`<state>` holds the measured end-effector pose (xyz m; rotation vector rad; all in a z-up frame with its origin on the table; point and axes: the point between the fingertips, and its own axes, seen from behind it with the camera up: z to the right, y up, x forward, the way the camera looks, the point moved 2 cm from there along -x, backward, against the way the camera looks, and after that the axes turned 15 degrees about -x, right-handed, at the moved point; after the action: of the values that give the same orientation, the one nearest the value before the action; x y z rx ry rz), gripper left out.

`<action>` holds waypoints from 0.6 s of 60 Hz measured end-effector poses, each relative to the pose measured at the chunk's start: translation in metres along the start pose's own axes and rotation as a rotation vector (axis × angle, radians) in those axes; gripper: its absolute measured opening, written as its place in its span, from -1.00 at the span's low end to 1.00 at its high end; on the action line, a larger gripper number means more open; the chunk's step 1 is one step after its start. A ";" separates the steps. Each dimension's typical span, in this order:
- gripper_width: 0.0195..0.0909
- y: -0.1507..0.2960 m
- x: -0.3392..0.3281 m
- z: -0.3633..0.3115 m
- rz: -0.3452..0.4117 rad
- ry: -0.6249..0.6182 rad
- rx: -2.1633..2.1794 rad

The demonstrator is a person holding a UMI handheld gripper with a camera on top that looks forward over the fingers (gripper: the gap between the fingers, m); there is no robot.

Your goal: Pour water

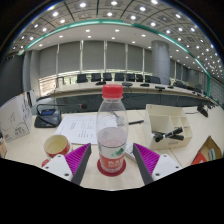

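Note:
A clear plastic water bottle (112, 130) with a red cap (113, 91) and a red-and-white label stands upright on a round red coaster (112, 169) on the pale table. My gripper (112, 150) is open, and the bottle stands between its fingers. The left magenta pad (80, 158) is a small gap away from the label. The right pad (146, 157) lies close beside the label. A paper cup (57, 146) sits on the table just left of the left finger.
Printed sheets (80, 125) lie behind the bottle. A white box (167, 130) holding dark items stands to the right, with a colourful packet (208, 150) beyond the right finger. A dark blue case (47, 117) lies at the back left. Long desks and chairs fill the room behind.

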<state>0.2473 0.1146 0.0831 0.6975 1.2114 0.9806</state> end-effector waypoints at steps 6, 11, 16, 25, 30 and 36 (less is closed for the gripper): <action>0.86 0.007 -0.042 -0.008 -0.029 -0.002 -0.001; 0.86 0.012 -0.085 -0.020 -0.061 0.007 0.005; 0.85 0.015 -0.136 -0.037 -0.096 0.026 0.008; 0.86 0.012 -0.234 -0.062 -0.153 0.033 -0.020; 0.86 0.010 -0.284 -0.077 -0.172 0.039 -0.035; 0.86 0.008 -0.333 -0.092 -0.174 0.054 -0.061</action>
<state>0.1386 -0.1864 0.2133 0.5113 1.2622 0.8917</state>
